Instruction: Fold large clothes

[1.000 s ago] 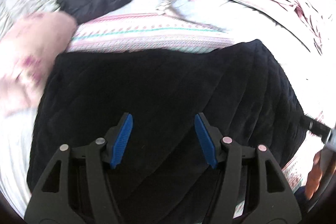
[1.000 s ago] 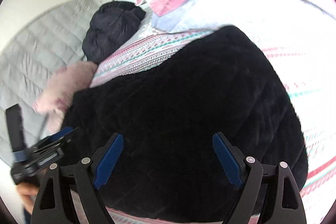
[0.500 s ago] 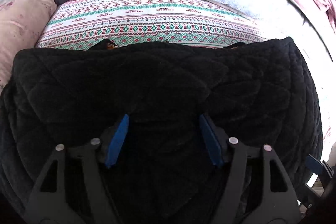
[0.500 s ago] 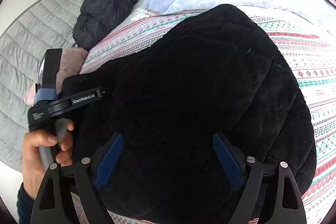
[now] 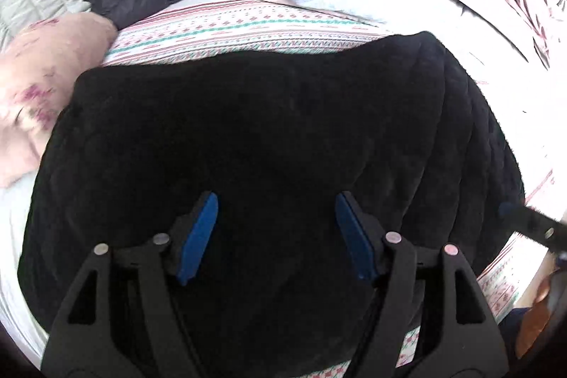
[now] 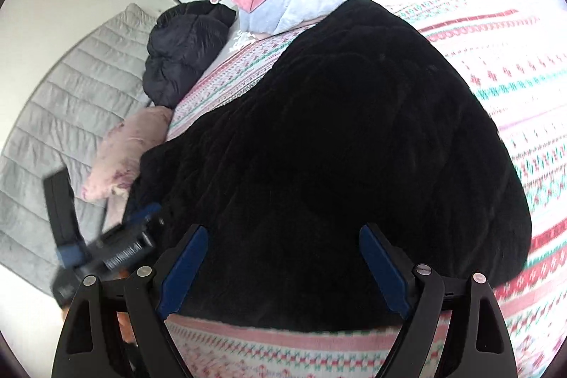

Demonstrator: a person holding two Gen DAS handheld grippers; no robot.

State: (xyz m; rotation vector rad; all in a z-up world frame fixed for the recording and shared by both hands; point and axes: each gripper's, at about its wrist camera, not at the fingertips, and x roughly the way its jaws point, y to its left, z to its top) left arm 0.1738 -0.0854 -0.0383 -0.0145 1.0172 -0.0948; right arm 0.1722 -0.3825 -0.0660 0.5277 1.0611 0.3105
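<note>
The left gripper (image 5: 276, 232) hovers with its jaws spread wide and empty above the large black quilted plush garment (image 5: 265, 137), which lies folded on the pink-and-green patterned knit bedspread (image 6: 514, 87) directly ahead. The right gripper (image 6: 283, 268) is likewise released; whether its fingertips touch the fabric is unclear.

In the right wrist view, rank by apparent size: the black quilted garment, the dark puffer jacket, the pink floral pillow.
1. black quilted garment, by far the largest, though nearest the camera.
2. dark puffer jacket.
3. pink floral pillow, roughly similar to the jacket, so their order is unsure.
</note>
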